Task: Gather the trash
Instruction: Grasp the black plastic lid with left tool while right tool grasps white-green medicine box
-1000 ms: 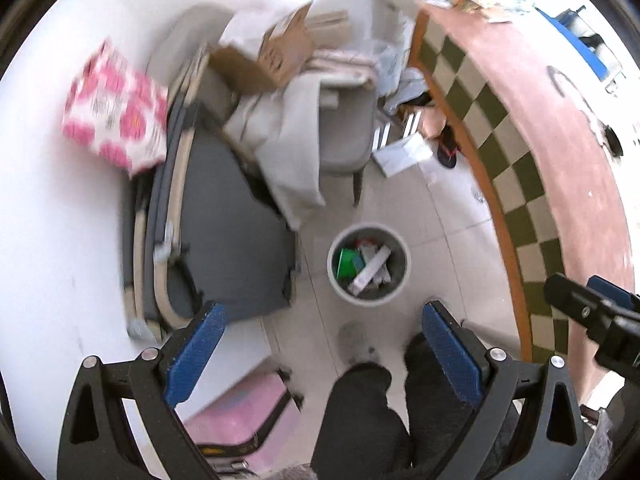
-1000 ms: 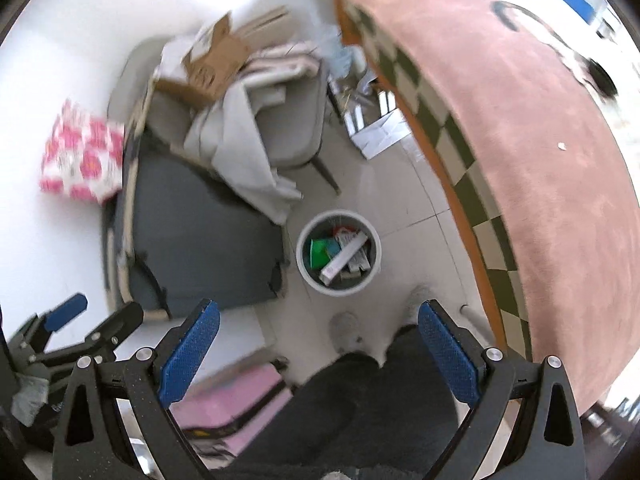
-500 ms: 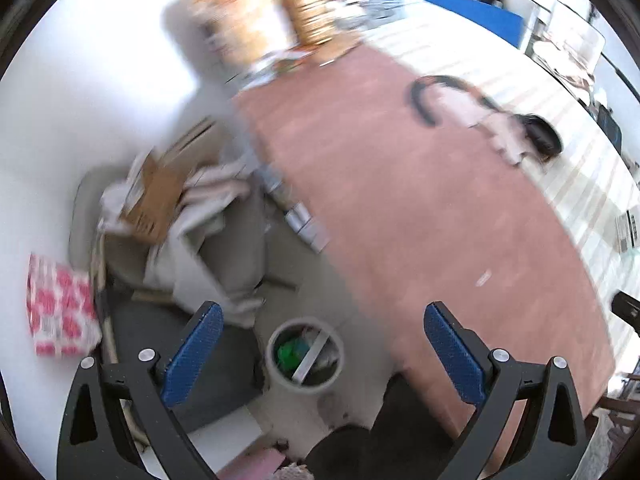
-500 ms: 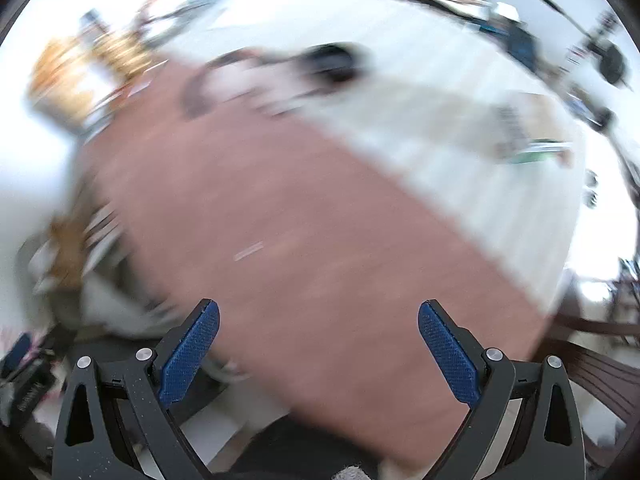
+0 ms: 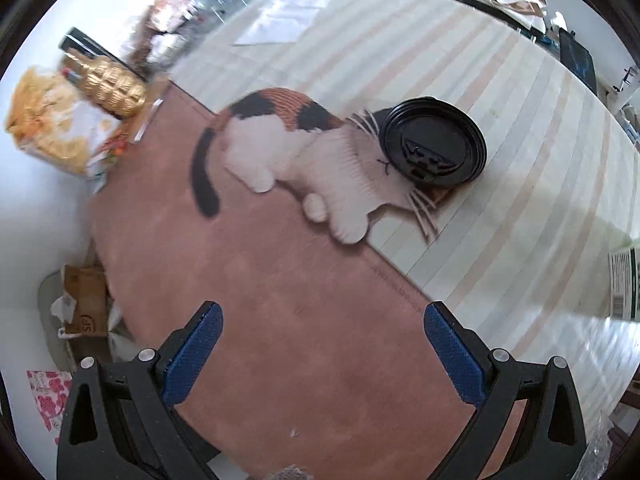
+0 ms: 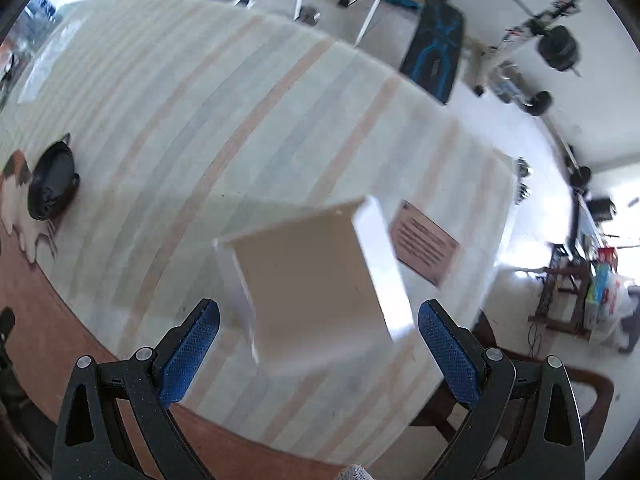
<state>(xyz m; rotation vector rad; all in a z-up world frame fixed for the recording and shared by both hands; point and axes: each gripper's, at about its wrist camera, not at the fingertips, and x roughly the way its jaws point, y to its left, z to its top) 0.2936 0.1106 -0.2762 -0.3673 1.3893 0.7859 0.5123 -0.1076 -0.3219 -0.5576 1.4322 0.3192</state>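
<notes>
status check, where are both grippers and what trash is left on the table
Left hand-held gripper open, empty, over the table. Right hand-held gripper open, empty, facing white box. Black lid untouched. Nothing in the way.

I'm looking down from above the table through both wrist cameras; each is catching the black cup lid (image 5: 434,144) (image 6: 52,181), the right view facing further right of it.
</notes>
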